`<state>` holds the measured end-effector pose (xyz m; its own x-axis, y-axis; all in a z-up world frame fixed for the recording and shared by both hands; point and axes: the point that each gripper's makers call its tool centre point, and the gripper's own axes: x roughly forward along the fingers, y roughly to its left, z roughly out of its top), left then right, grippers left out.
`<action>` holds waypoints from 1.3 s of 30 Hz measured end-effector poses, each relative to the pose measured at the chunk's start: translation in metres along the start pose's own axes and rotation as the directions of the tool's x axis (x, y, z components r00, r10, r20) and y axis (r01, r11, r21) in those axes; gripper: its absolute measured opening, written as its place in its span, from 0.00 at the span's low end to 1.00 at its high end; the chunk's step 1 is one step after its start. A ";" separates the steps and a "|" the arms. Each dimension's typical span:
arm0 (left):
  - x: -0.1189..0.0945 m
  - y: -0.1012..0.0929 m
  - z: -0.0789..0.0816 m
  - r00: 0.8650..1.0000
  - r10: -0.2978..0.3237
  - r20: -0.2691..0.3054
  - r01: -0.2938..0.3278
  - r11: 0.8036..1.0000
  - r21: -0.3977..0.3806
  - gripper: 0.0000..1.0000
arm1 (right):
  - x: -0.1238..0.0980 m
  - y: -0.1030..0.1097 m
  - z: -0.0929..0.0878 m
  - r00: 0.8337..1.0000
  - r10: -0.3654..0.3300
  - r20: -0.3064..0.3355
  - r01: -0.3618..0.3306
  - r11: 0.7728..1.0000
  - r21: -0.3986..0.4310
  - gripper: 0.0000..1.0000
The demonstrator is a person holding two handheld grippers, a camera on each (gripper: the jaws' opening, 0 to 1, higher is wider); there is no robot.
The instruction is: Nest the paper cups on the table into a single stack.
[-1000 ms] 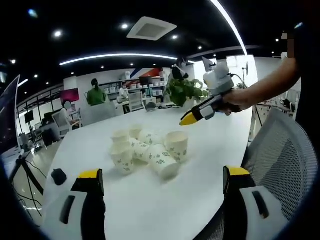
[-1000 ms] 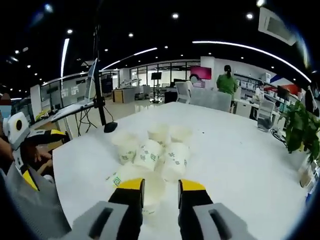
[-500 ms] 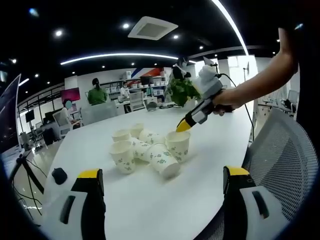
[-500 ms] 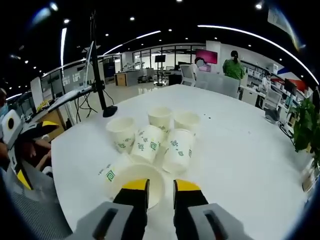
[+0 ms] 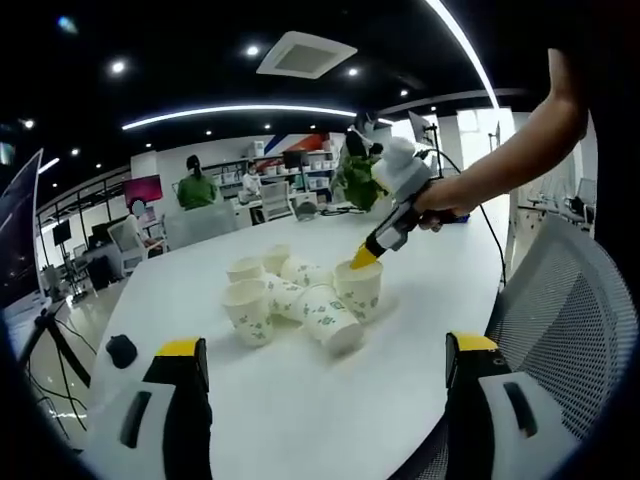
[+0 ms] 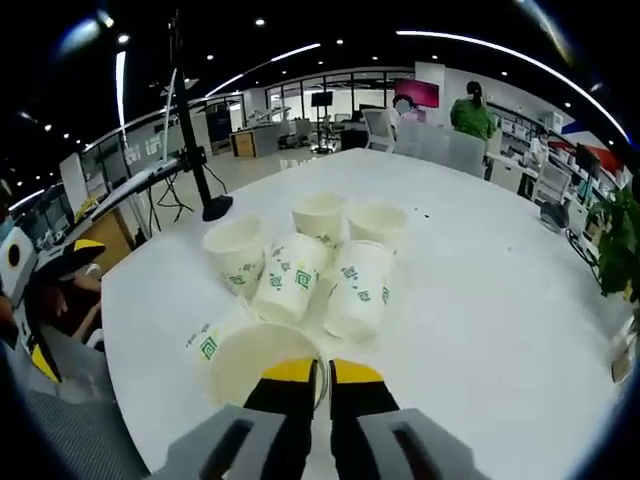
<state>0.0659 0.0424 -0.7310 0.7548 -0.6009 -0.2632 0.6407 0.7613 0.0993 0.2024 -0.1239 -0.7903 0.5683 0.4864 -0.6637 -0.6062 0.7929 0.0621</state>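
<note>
Paper cup [image 6: 250, 358] rim now pinched by right hand-held gripper [image 6: 320, 372], previously apart.

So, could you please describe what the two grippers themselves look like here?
The left gripper has wide grey-white jaws with black slots and inner faces, capped by yellow tips. The right gripper matches: grey jaws, yellow tips. Seen from the left gripper view, the right gripper has a white rounded body, a black section, a yellow tip and a thin black cable trailing behind.

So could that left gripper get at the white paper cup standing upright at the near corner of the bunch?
Probably yes: the left gripper is open, and bare table lies before the upright cup.
</note>
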 end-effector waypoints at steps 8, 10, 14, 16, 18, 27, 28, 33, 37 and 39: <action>0.000 0.001 0.000 1.000 0.004 -0.001 -0.004 1.000 0.000 0.98 | -0.004 0.002 -0.003 1.000 0.021 -0.005 -0.021 0.998 0.061 0.00; 0.000 0.000 0.000 1.000 0.003 -0.002 -0.003 1.000 -0.001 0.98 | -0.010 0.007 -0.003 0.999 0.037 0.002 -0.037 0.996 0.076 0.00; 0.000 -0.001 0.000 1.000 -0.002 -0.006 0.002 1.000 0.002 0.97 | -0.012 0.016 -0.009 0.998 0.063 0.000 -0.063 0.993 0.099 0.00; 0.000 -0.001 0.000 1.000 -0.002 -0.005 0.002 1.000 0.007 0.97 | -0.015 0.020 -0.013 0.997 0.073 -0.005 -0.072 0.992 0.099 0.00; 0.000 -0.001 0.000 1.000 -0.004 -0.002 0.004 1.000 0.009 0.97 | -0.020 0.026 -0.017 0.997 0.082 -0.004 -0.081 0.991 0.104 0.00; 0.001 -0.003 0.001 1.000 -0.008 -0.004 0.008 1.000 0.012 0.96 | -0.029 0.040 -0.030 0.993 0.112 -0.025 -0.107 0.982 0.157 0.00; 0.001 -0.003 0.000 1.000 -0.008 -0.004 0.008 1.000 0.011 0.96 | -0.028 0.040 -0.031 0.993 0.114 -0.027 -0.108 0.980 0.165 0.00; 0.001 -0.003 0.001 1.000 -0.006 -0.002 0.006 1.000 0.014 0.96 | -0.029 0.045 -0.033 0.992 0.125 -0.033 -0.115 0.971 0.207 0.00; 0.000 -0.001 0.001 1.000 0.000 -0.001 0.000 1.000 0.016 0.96 | -0.029 0.050 -0.034 0.991 0.130 -0.029 -0.120 0.965 0.232 0.00; 0.000 -0.001 0.001 1.000 0.001 -0.002 -0.001 1.000 0.017 0.96 | -0.028 0.051 -0.034 0.991 0.128 -0.028 -0.118 0.966 0.231 0.00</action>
<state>0.0655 0.0414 -0.7304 0.7550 -0.5996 -0.2654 0.6424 0.7575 0.1163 0.1371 -0.1091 -0.7939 0.4702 0.5732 -0.6710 -0.5237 0.7932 0.3107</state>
